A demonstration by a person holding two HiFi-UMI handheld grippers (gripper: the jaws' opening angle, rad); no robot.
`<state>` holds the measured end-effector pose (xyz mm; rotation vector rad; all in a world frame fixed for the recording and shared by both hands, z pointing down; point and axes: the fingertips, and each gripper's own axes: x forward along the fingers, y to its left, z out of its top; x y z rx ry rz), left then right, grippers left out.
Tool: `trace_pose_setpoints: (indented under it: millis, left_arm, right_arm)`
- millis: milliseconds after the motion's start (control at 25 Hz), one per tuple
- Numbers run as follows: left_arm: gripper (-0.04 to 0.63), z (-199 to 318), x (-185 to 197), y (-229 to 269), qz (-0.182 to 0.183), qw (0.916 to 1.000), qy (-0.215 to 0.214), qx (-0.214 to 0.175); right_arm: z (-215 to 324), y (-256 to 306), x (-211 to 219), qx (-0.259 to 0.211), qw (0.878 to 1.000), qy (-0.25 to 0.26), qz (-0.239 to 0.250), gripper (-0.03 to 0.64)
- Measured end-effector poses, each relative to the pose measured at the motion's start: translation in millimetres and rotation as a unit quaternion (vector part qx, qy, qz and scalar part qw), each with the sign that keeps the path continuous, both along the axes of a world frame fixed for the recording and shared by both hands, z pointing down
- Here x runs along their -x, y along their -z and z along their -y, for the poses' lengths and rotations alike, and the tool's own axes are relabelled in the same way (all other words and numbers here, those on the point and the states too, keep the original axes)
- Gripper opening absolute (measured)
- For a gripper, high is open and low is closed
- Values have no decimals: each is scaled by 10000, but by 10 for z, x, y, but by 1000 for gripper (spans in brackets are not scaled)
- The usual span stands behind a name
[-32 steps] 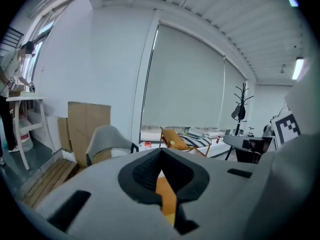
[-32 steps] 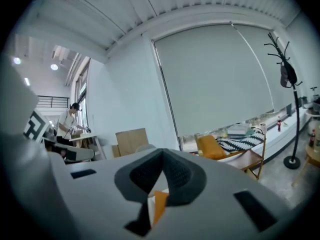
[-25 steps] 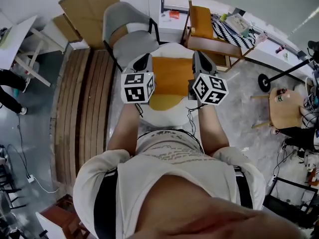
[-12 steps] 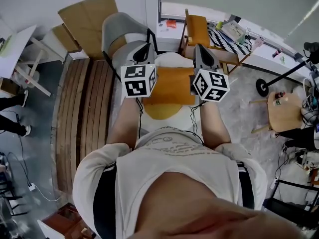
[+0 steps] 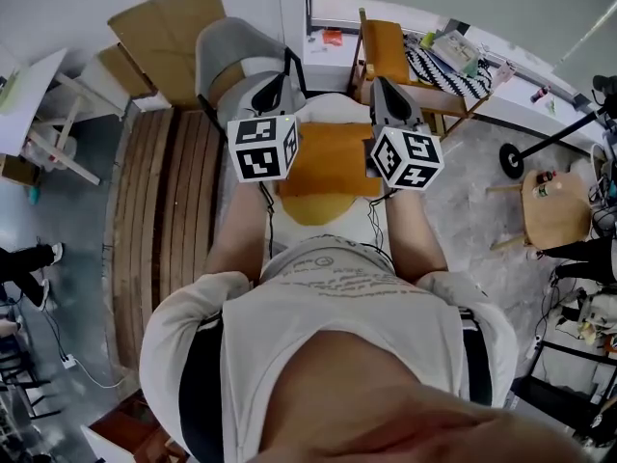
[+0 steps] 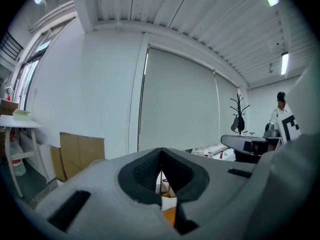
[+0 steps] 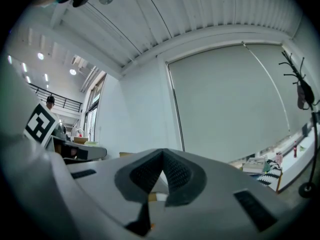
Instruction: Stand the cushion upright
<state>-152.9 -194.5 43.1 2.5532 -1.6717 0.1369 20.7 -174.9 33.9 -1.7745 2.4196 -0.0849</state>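
The orange, rectangular cushion point(image 5: 328, 157) was over a white seat point(image 5: 333, 228), between the left hand-held gripper point(image 5: 277, 93) and the right hand-held gripper point(image 5: 384, 95), both with jaws together and empty. Wooden slats point(image 5: 159, 210) lay left, and a grey chair point(image 5: 236, 54) stood far.

The cushion point(image 5: 333, 157) is orange, the chair point(image 5: 231, 51) grey, the cloth point(image 5: 439, 68) black-and-white zigzag.

Grey chair point(image 5: 231, 61) stands beside cardboard sheets point(image 5: 172, 22) and wooden slats point(image 5: 154, 230)
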Motion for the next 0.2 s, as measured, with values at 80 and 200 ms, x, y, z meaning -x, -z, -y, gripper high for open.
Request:
trace_pose_setpoints:
  millis: [80, 200]
  left_arm:
    - [21, 7, -2, -16, 18, 10000, 1, 7]
    - [21, 3, -17, -61, 54, 10000, 16, 25]
  right_arm:
    - [8, -21, 12, 16, 10000, 11, -13, 28]
    - [-4, -77, 28, 56, 10000, 37, -56, 28]
